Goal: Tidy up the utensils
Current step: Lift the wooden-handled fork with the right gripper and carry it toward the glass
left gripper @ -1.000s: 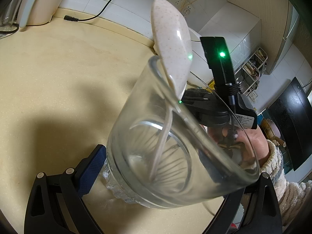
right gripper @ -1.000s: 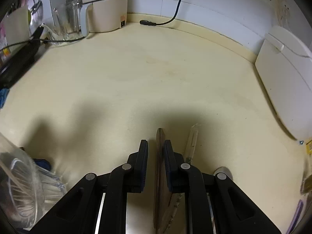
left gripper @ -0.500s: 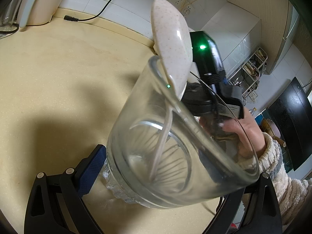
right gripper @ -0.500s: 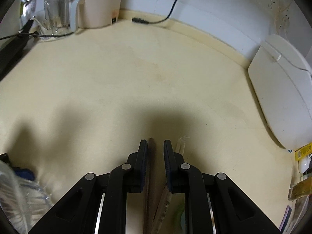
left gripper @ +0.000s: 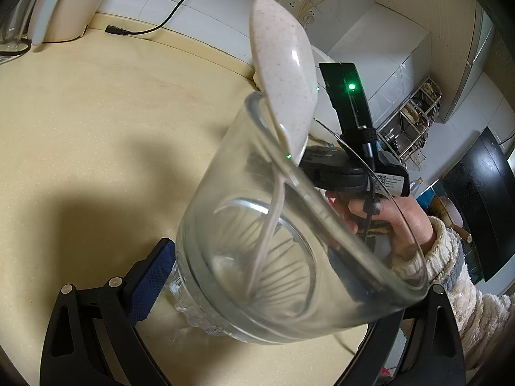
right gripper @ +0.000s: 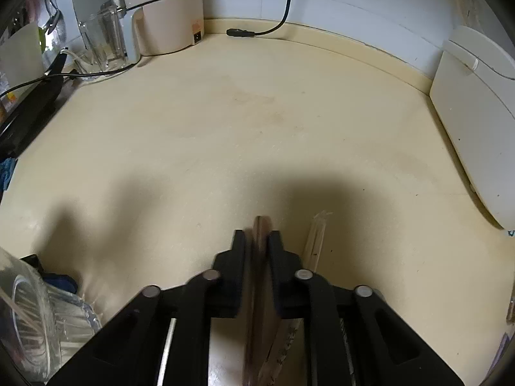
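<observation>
My left gripper [left gripper: 276, 292] is shut on a clear glass cup [left gripper: 289, 257], held tilted above the beige counter [left gripper: 96, 122]. A speckled cream spoon [left gripper: 283, 74] stands in the cup with its bowl up past the rim. My right gripper [right gripper: 257, 241] is shut on a dark brown wooden utensil [right gripper: 259, 276], blurred and seen edge-on, just above the counter. A paper-wrapped pair of chopsticks [right gripper: 313, 244] lies on the counter right of that gripper. The right gripper's body [left gripper: 351, 148] shows behind the cup. The cup [right gripper: 29, 315] shows at lower left in the right wrist view.
A cream appliance [right gripper: 167, 16] and a glass jug [right gripper: 103, 45] stand at the back left. A black power cord [right gripper: 273, 19] lies by the tiled wall. A white board [right gripper: 473, 122] leans at the right. A dark object [right gripper: 29, 112] lines the left edge.
The right gripper has swung back and tilted up with the wooden utensil, which now sticks out past the fingertips. The left gripper and cup have stayed still.
</observation>
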Tool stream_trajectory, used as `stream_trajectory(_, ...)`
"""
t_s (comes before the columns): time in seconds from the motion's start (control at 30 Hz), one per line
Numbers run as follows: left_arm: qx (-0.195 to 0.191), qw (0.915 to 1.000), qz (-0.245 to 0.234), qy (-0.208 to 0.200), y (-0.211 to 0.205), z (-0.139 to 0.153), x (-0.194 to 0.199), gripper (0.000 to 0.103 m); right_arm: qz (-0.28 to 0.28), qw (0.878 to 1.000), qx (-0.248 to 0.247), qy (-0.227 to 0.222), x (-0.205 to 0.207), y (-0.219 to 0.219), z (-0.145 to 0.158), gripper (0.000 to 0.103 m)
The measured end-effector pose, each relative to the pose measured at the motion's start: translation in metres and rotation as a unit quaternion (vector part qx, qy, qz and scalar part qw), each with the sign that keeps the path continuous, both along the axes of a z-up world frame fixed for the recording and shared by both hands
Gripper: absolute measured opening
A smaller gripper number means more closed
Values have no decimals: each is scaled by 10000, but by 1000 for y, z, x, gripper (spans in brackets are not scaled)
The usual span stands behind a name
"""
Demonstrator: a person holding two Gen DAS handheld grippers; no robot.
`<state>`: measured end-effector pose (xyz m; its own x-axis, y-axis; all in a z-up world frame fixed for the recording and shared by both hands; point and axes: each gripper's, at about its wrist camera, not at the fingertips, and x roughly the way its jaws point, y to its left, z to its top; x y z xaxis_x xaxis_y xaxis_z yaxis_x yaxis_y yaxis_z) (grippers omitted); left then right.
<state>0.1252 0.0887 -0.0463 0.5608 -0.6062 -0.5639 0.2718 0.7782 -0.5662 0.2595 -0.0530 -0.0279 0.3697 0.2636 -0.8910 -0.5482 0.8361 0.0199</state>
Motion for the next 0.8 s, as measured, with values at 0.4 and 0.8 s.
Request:
stream_trajectory(0.4,0,10000,0,0,0,0,0,97,-241,9901,1167,-738,-34,-33,72,10)
stream_trajectory(0.8,-1,10000,-1,1,0,0,0,97,-606,9592,1874,-2028,-114,-75,151,10)
